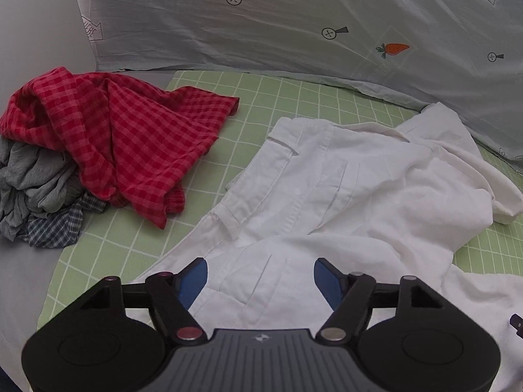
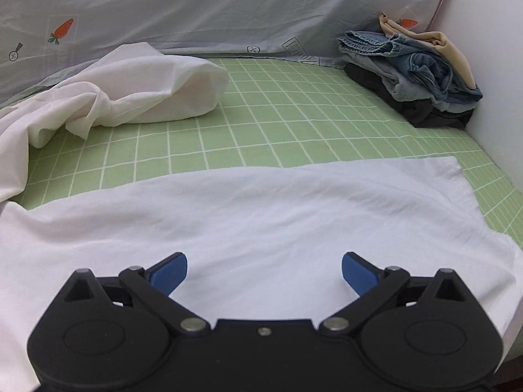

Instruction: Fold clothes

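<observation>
Fingers first: on the left gripper (image 1: 260, 280) we see the two blue pads apart, with nothing pressed between them, above the white shirt (image 1: 353, 192). The right gripper (image 2: 264, 274) has its blue pads spread wide, also empty, over the smooth lower part of the same shirt (image 2: 248, 228).

The shirt lies spread on the green checked sheet (image 2: 287, 121). In the left wrist view we see its collar and front placket, with several folds and wrinkles. In the right wrist view its body is flat and one sleeve (image 2: 137, 88) is bunched up beyond it.

Beside the collar end lies a pile with a red checked cloth (image 1: 124, 137) on top. At the far corner stands a stack of folded clothes (image 2: 418, 75), denim above dark fabric.
</observation>
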{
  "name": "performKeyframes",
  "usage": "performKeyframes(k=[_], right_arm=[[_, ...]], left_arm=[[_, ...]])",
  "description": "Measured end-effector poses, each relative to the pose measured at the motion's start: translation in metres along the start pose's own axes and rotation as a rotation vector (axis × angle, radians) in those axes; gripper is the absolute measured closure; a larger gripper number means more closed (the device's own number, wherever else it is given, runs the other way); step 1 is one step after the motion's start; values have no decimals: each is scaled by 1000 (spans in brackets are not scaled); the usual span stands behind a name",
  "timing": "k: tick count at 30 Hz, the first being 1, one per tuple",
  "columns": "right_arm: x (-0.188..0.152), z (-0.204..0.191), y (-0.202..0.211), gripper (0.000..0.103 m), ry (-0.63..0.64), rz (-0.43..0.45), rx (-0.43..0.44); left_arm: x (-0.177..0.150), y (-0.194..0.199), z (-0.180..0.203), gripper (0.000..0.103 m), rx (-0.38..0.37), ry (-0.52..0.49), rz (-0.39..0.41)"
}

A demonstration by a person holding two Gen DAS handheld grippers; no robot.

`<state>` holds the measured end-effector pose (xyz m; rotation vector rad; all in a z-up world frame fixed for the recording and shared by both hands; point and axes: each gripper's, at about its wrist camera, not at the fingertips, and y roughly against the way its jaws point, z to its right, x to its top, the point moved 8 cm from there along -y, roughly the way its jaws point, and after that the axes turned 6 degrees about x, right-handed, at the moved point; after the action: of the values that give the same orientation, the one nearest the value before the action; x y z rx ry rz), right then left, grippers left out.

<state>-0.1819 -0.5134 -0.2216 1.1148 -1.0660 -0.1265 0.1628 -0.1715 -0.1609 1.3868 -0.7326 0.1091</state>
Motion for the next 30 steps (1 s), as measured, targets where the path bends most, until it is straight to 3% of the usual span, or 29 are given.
performKeyframes(k=[2, 7, 9, 11, 16, 18, 19, 20, 22, 24, 25, 30], right_arm=[[4, -21, -10, 1, -16, -3, -1], [28, -47, -32, 0, -8, 35, -97], [36, -48, -39, 0, -38, 34, -130], [41, -47, -45, 0, -80, 27, -154], [45, -51, -48, 0, -106, 37, -206], [47, -56, -47, 0, -62, 35, -238], [49, -59, -47, 0, -38, 28, -253], [51, -61, -47, 0, -14, 20, -265], [55, -65, -47, 0, 29, 5, -287], [60, -69, -49, 0, 44, -9, -289], [62, -71, -51, 0, 50, -16, -289], [74, -88, -55, 0, 56, -22, -237]], left_arm=[[24, -16, -3, 41, -49, -24, 0], [75, -61, -3, 39, -119, -89, 21], [90, -83, 2, 35, -149, -112, 10], [101, -104, 14, 24, -189, -128, 4], [119, -146, 29, 21, -309, -87, -34], [119, -154, 32, 27, -357, -68, -40], [118, -155, 33, 43, -365, -58, -38], [117, -158, 32, 65, -354, -50, -35], [113, -160, 28, 90, -340, -19, -17], [114, -156, 12, 91, -353, 81, 28], [114, -155, 1, 91, -322, 113, 39], [125, -150, -81, 91, 37, 177, 138]])
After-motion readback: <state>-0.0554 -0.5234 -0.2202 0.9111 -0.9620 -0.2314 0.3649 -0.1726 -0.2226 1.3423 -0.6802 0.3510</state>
